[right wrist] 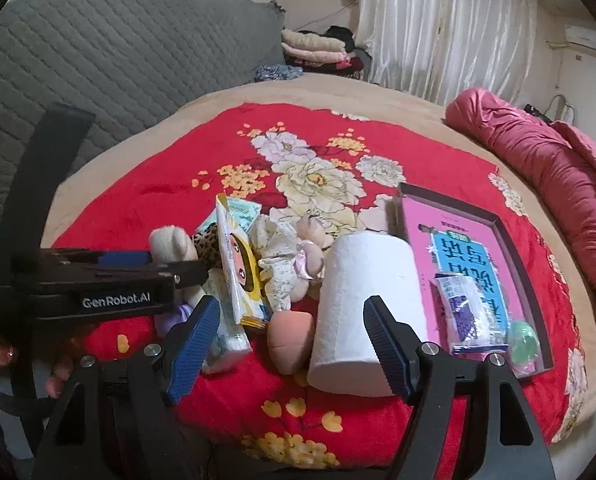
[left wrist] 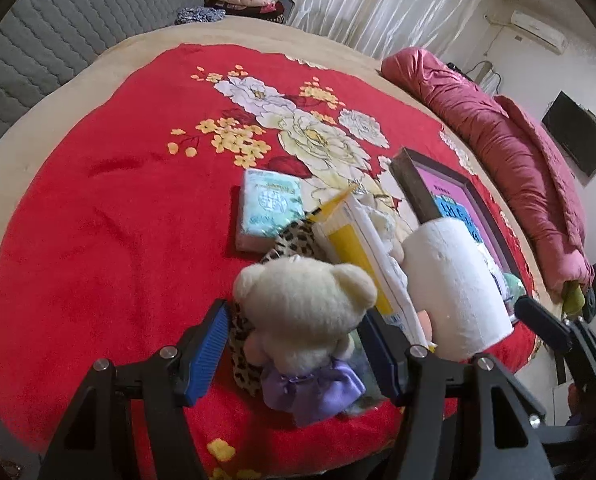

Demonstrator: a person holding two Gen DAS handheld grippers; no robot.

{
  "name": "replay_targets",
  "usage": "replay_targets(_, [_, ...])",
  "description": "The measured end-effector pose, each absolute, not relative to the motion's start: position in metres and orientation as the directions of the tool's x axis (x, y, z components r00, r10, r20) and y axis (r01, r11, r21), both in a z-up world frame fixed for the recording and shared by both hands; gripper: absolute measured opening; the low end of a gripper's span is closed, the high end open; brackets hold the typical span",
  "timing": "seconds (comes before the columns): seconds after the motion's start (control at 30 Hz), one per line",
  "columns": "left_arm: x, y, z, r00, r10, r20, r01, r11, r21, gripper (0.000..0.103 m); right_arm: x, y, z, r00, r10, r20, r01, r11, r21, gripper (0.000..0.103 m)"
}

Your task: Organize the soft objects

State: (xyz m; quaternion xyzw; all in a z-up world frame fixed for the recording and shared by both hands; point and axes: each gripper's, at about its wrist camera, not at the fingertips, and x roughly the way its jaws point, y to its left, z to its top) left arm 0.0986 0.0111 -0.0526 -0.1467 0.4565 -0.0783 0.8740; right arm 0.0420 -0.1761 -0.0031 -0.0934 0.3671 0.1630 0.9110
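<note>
Both my grippers have wide jaws and hold nothing: the left gripper (left wrist: 294, 344) straddles the teddy bear (left wrist: 305, 304) on the bed (left wrist: 98, 220), I judge to pick it, while the right gripper (right wrist: 292, 344) faces the paper roll (right wrist: 357, 308).

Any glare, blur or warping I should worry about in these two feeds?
Left wrist: heavy fisheye bowing, black corner vignette, the teddy bear between the jaws sharp. Right wrist: same bowing, curtain bright but not blown out, paper roll sharp, left gripper blocks the left side.
</note>
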Motion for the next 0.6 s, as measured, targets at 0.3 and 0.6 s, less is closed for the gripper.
replay_targets(0.3, [0.100, 0.038, -0.061, 0.582, -0.350, -0.734, -0.007, 0.901, -0.434, 0.055, 0.065, -0.149, -0.021, 0.647, 0.231, -0.727, -0.409, 0.910, -0.074, 0.076])
replay_targets(0.6, [0.098, 0.056, -0.068, 0.583, -0.372, -0.723, -0.025, 0.881, -0.473, 0.055, 0.094, -0.114, -0.043, 0.627, 0.206, -0.751, -0.450, 0.883, -0.134, 0.056])
